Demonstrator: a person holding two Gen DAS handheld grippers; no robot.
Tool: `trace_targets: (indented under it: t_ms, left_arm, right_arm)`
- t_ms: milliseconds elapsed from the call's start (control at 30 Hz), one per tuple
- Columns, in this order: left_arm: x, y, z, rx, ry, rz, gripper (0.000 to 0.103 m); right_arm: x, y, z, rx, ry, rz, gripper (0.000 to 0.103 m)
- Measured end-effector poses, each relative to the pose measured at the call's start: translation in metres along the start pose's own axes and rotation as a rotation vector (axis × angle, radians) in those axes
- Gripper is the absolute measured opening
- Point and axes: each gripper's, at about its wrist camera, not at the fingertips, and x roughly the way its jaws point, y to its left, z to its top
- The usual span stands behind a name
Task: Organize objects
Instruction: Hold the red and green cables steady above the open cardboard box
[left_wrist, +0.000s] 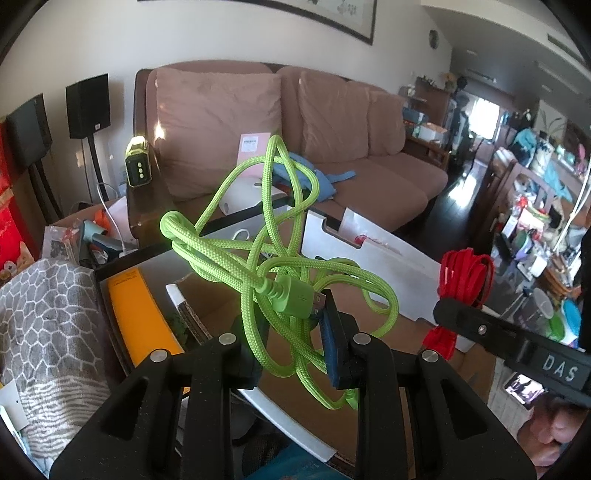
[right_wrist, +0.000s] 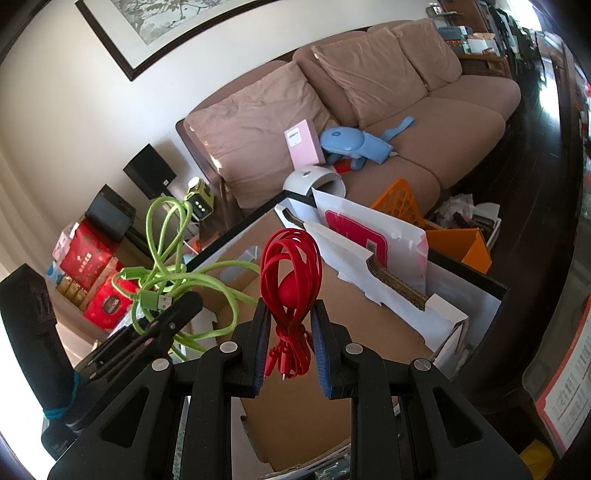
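Left gripper (left_wrist: 291, 325): it is clamping a tangled green cable (left_wrist: 258, 254), with loops spilling up through the centre of the left wrist view and a USB plug sitting at the right-hand pad.
Right gripper (right_wrist: 290, 332): its blue-padded jaws are pinching a coiled red cable (right_wrist: 290, 266), the coil standing up at mid-frame and the loose ends dangling between the fingers.
Both cables: they are hanging in the air above an open cardboard box (right_wrist: 369, 317), which is filling the lower middle of the right wrist view.
Side by side: the red bundle is showing at the right edge of the left wrist view, the green one at the left of the right wrist view.
Box contents: white cardboard inserts (right_wrist: 402, 280) are standing upright along the box's far side.
Sofa (right_wrist: 424, 122): a brown one is stretching across the upper right, carrying a pink box (right_wrist: 303, 142) and a blue toy (right_wrist: 351, 144).
Wall: a framed picture (right_wrist: 155, 26) is hanging in the upper left.
Floor corner: black speakers (left_wrist: 88, 105) are standing at the upper left of the left wrist view, beside the sofa arm.
Lower left: a grey patterned cloth (left_wrist: 44, 325) is lying beside an orange flat item (left_wrist: 140, 317).
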Motion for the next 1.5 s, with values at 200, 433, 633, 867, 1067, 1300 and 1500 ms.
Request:
trace_targets:
  t_ms: [200,433,633,867,1067,1300,1500]
  left_arm:
    - [0.002,0.000,0.000,0.002,0.005,0.001,0.024]
    - [0.005,0.001,0.000,-0.001,0.022,0.008,0.024]
    - [0.008,0.000,0.000,0.005,0.034,0.016,0.024]
    - [0.011,-0.001,-0.001,0.002,0.054,0.019,0.024]
    - [0.011,0.000,-0.003,-0.002,0.056,0.025,0.024]
    - [0.007,-0.001,-0.004,0.000,0.041,0.031,0.024]
    - [0.007,-0.001,-0.005,-0.001,0.043,0.031,0.024]
  right_arm:
    - [0.002,0.002,-0.001,-0.007,0.006,-0.005,0.022]
    - [0.001,0.003,-0.002,-0.007,0.006,-0.008,0.022]
    - [0.002,0.002,-0.001,-0.007,0.008,-0.007,0.022]
    - [0.002,0.002,-0.001,-0.005,0.009,-0.009,0.022]
    - [0.003,0.001,-0.001,-0.008,0.013,-0.009,0.022]
    - [0.005,0.001,-0.003,-0.016,0.022,-0.010,0.022]
    - [0.006,0.003,-0.003,-0.027,0.025,-0.025,0.022]
